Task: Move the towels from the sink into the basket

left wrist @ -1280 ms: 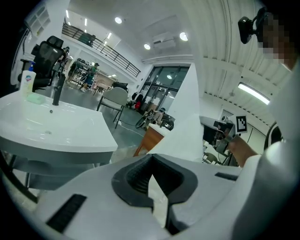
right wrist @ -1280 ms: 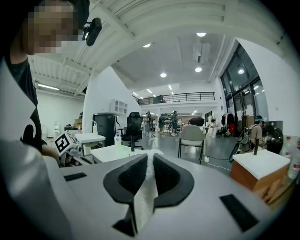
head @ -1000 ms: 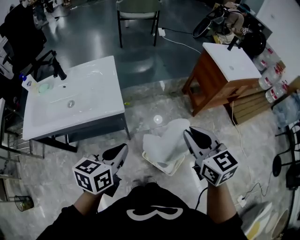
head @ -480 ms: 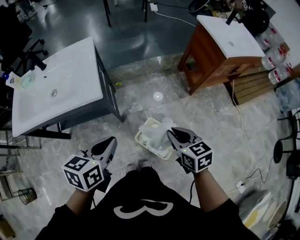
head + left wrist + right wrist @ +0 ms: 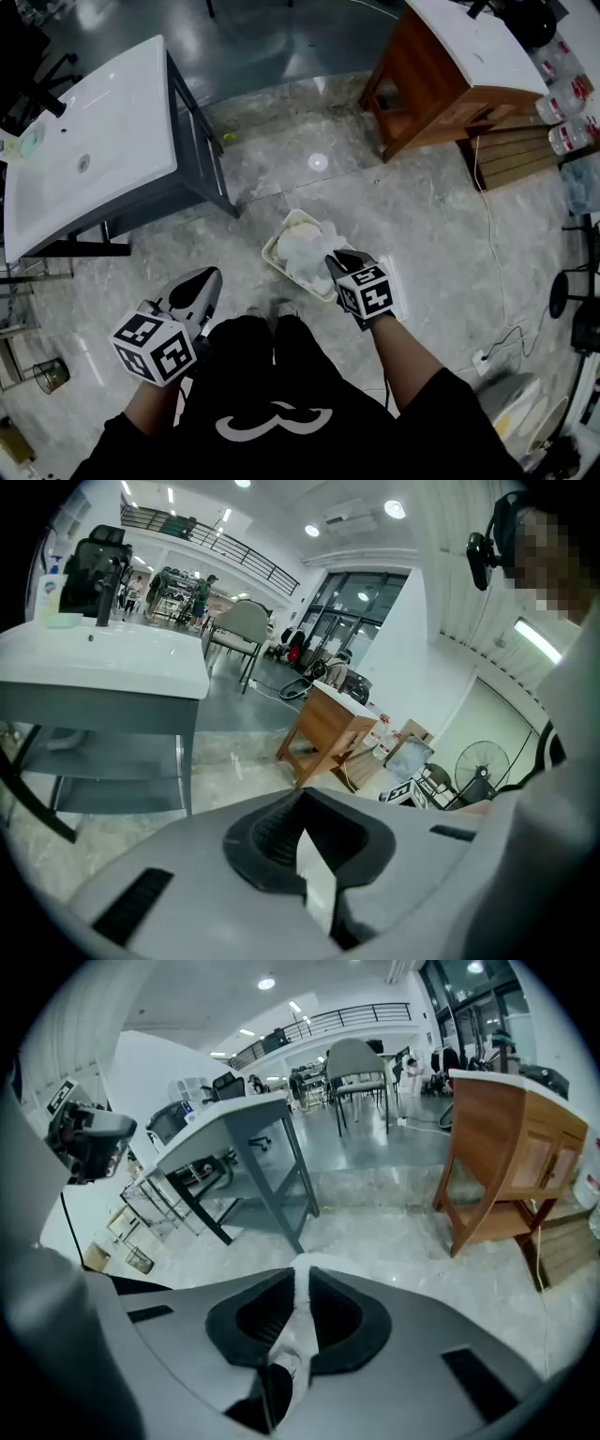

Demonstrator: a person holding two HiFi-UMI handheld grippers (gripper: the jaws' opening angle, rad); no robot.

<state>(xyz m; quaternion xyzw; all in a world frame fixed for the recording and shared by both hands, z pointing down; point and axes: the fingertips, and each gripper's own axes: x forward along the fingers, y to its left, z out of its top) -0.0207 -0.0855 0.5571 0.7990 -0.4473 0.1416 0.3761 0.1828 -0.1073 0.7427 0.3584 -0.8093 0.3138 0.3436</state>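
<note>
Two tools: R gripper (image 5: 332,260) clamped on white towel (image 5: 300,249) at basket (image 5: 270,253), L gripper (image 5: 201,278) closed, empty

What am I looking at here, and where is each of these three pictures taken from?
There is no robot: a person holds a tool with two jaws in each hand, and the marker cubes belong to those tools. The head view looks down from the person's head. The two gripper views ride on the tools and look along their jaws. On the floor stands a cream basket. The white sink is at upper left, and no towel shows in it. The right gripper has its jaws closed on a white towel bunched over the basket. The left gripper hangs by the person's leg, jaws together, with nothing visibly held.
</note>
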